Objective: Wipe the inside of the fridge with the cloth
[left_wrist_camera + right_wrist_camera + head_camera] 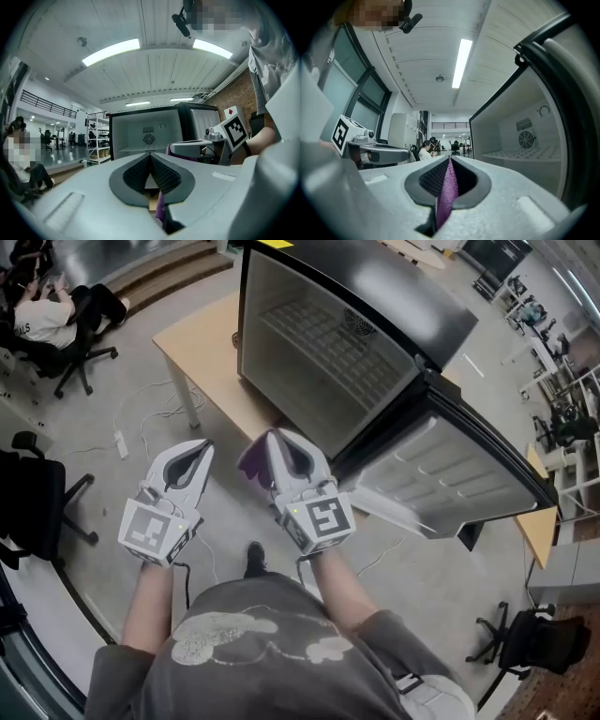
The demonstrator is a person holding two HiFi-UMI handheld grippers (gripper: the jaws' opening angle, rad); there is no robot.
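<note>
The cloth (449,185) sat pinched in the right gripper (274,439), the left gripper (202,450) closed on nothing, both outside the open fridge (309,343), so wiping looked unstarted.

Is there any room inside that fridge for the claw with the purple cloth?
Yes. The fridge looks empty: open space above and below its white shelf, between the walls. Bare tabletop lies left of it. Tightest by the open door, beside the right claw holding the cloth.

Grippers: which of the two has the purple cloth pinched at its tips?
The right gripper; cloth runs between its shut tips. The left gripper has tips meeting bare.
</note>
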